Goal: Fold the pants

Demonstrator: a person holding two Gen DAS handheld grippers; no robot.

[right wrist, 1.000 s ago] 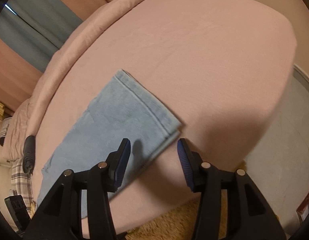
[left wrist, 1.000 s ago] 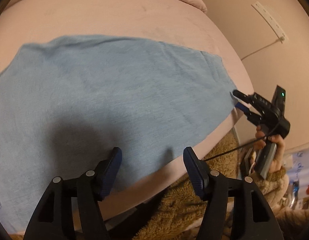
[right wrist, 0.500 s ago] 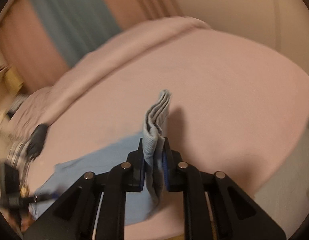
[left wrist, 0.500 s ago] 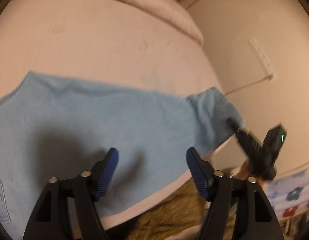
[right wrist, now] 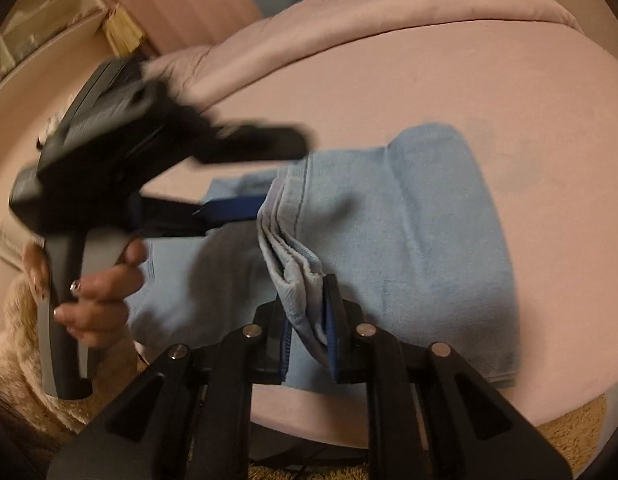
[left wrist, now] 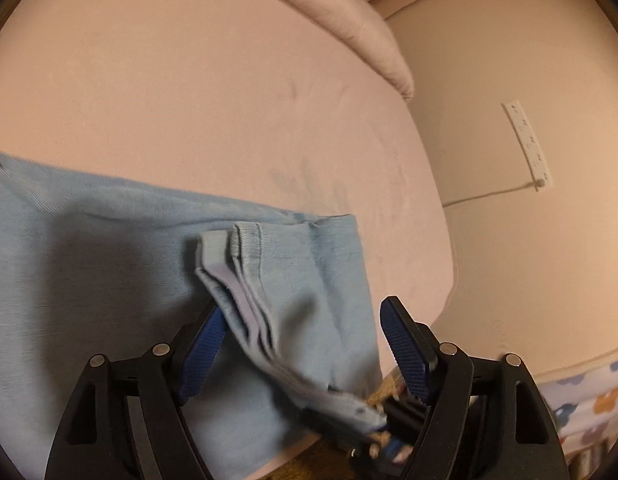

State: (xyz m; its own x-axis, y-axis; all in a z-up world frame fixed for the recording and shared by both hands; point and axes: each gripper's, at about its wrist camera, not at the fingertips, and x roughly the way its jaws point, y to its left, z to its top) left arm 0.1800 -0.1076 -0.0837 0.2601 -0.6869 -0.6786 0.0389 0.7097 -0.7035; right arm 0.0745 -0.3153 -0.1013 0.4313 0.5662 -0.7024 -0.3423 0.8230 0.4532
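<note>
Light blue pants (left wrist: 89,264) lie on the pink bed (left wrist: 213,92). My right gripper (right wrist: 309,332) is shut on the hem end of the legs (right wrist: 293,264) and holds it lifted and folded back over the rest of the pants (right wrist: 437,240). The hem (left wrist: 249,292) hangs between the fingers of my left gripper (left wrist: 305,344), which is open around it. The left gripper also shows in the right wrist view (right wrist: 261,176), blurred, open, held by a hand. The right gripper's tip (left wrist: 373,436) is low in the left wrist view.
A pink duvet (left wrist: 349,12) is bunched at the far end of the bed. A white power strip (left wrist: 527,144) with a cord hangs on the wall at right. A tan shaggy rug (right wrist: 569,440) lies below the bed's near edge.
My right gripper shut on the hem, lifted it and carried it leftward over the pants. My left gripper stayed open and the hem now sits between its fingers.
</note>
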